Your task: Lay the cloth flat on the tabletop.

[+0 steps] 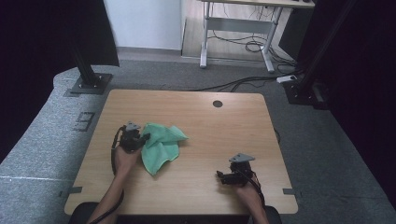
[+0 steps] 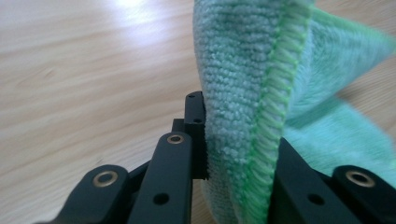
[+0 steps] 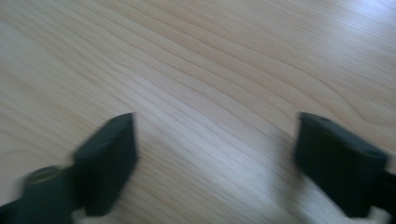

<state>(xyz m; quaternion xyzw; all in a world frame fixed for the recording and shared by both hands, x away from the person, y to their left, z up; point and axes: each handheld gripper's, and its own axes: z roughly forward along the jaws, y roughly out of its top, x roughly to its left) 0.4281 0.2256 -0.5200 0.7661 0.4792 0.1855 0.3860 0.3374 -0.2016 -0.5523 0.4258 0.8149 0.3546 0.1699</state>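
The wooden table (image 1: 196, 116) is carrying a green microfibre cloth (image 1: 161, 144), which is lying crumpled on its left half, with one edge lifted. The left tongs (image 1: 145, 137) are gripping that cloth by its stitched hem, the jaws pressing on the fabric from both sides. The right tongs (image 1: 219, 176) are standing open above the bare wood, well apart from the cloth, with nothing between them.

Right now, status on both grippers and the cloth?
Left gripper shut on green cloth, hem pinched. Right gripper open over bare table, holding nothing. Nothing in the way.
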